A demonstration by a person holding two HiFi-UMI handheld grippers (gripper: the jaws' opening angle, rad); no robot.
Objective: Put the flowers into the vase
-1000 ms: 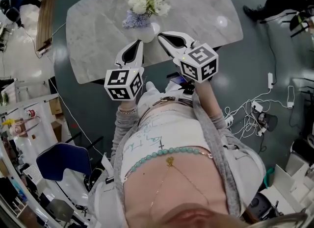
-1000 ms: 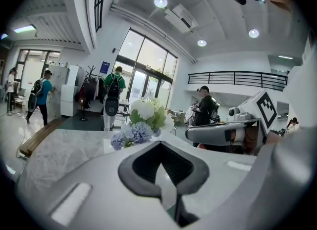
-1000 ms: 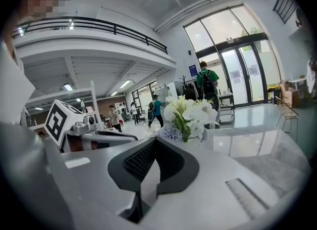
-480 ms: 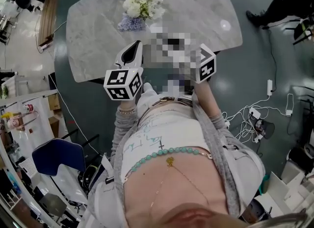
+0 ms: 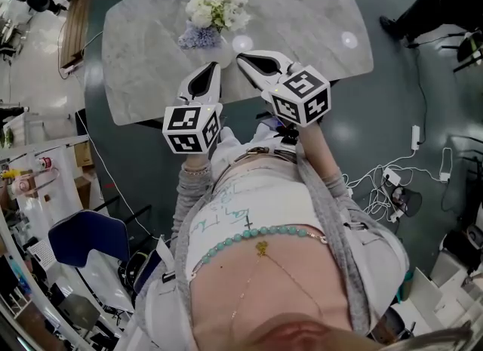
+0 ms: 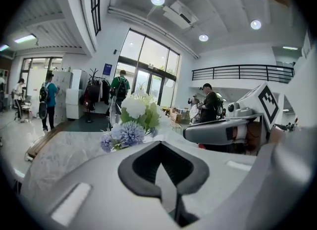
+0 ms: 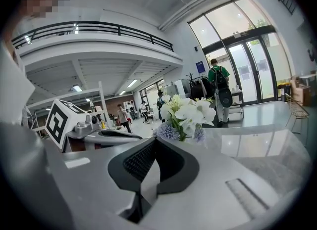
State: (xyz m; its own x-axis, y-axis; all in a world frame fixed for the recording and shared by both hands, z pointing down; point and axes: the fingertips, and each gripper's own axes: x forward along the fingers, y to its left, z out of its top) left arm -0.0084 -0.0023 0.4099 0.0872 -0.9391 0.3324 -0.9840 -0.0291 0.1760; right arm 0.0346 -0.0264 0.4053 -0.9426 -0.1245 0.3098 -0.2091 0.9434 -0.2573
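A bunch of white and lilac flowers (image 5: pixel 215 10) stands in a small white vase (image 5: pixel 220 53) on the grey marble table (image 5: pixel 302 10), towards its near edge. My left gripper (image 5: pixel 213 66) is just short of the vase on its left, jaws shut with nothing between them. On the right, my right gripper (image 5: pixel 241 58) points at the vase, also shut and empty. The left gripper view has the flowers (image 6: pixel 134 120) beyond its closed jaws (image 6: pixel 159 147). Past the closed tips (image 7: pixel 153 142) in the right gripper view, the flowers (image 7: pixel 188 115) rise close ahead.
The table's near edge (image 5: pixel 151 119) runs just below the grippers. White cables (image 5: pixel 381 183) lie on the floor at the right. A blue chair (image 5: pixel 87 244) stands at the lower left. A seated person (image 5: pixel 434 6) is at the upper right, and other people walk in the hall behind.
The head view has shifted a little, so the flowers sit slightly further left. Both grippers keep their places beside the vase, still shut.
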